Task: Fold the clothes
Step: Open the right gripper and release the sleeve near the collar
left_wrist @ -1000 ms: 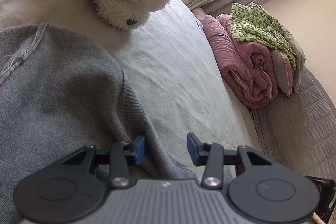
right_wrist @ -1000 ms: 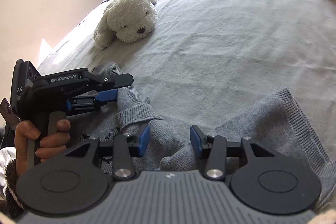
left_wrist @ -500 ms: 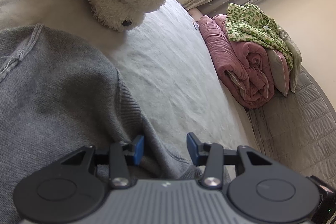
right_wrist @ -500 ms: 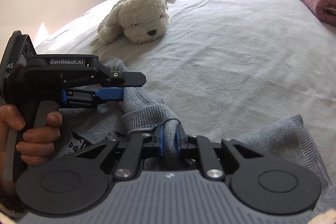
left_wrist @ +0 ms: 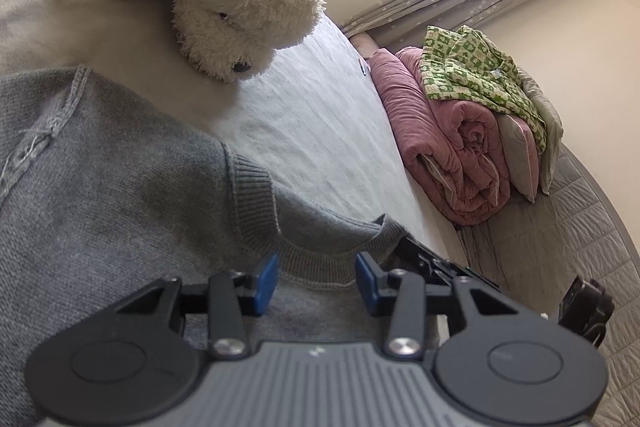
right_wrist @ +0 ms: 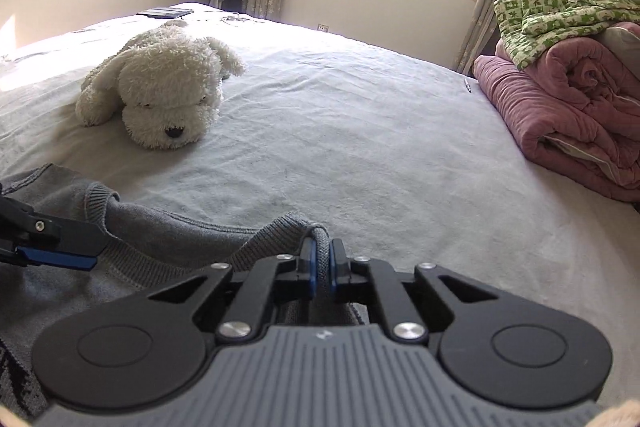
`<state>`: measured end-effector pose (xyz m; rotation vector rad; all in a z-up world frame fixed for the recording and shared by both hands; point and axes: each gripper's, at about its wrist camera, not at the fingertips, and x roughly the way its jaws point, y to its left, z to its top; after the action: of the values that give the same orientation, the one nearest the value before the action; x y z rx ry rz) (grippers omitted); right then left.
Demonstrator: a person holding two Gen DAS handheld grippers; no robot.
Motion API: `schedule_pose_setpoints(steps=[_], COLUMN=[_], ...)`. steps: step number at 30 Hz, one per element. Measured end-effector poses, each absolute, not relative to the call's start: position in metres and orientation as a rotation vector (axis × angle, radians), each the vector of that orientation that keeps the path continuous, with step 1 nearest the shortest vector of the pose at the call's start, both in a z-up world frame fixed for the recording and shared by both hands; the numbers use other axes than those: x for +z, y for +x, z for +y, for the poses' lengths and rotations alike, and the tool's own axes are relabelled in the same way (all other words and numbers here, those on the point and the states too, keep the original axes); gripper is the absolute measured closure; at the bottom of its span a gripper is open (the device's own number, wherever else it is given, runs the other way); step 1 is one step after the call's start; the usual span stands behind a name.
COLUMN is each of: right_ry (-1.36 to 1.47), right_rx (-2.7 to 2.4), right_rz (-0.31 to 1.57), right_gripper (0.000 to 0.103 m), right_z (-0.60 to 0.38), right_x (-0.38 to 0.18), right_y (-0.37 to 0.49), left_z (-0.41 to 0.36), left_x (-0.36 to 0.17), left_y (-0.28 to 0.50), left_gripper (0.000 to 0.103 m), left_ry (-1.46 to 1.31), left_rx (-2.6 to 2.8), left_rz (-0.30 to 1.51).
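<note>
The right gripper (right_wrist: 321,269) is clamped on a sweater (right_wrist: 168,239) fold; the left gripper (left_wrist: 316,283) is half open, empty. The thin pinch could be lost under a tug.

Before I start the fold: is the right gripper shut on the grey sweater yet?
Yes. The right gripper has just been closing and now pinches a ribbed fold of the grey sweater between its blue pads.

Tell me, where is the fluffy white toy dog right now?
The toy dog lies on the bed, left of centre in the right wrist view, just beyond the grey sweater and across the bed from the rolled pink quilt.
</note>
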<state>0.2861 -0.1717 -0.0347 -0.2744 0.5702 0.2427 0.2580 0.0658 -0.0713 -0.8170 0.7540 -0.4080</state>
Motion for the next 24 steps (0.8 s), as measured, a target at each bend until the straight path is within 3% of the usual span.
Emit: schedule_pose_setpoints(steps=[11,14,16,24], right_ry=[-0.316,-0.244,-0.199,-0.043], right_rx=[0.158,0.194,0.208,0.112], right_rz=[0.634,0.657,0.650,0.717], right_gripper=[0.094,0.082,0.054,0.052], right_z=[-0.173,-0.186,-0.202,-0.288], right_x=[-0.068,-0.054,-0.043,-0.034], right_y=[0.318,0.319,0.315,0.293], left_z=[0.054,0.054,0.054,0.054], left_x=[-0.080,-0.080,-0.081,-0.080], left_y=[0.262,0.261,0.261,0.261], left_gripper=[0.062,0.062,0.062,0.062], left_ry=[-0.743,-0.742,-0.743,-0.742], left_rx=[-0.409,-0.408,-0.407,-0.403], left_rz=[0.769,0.768,0.768,0.767])
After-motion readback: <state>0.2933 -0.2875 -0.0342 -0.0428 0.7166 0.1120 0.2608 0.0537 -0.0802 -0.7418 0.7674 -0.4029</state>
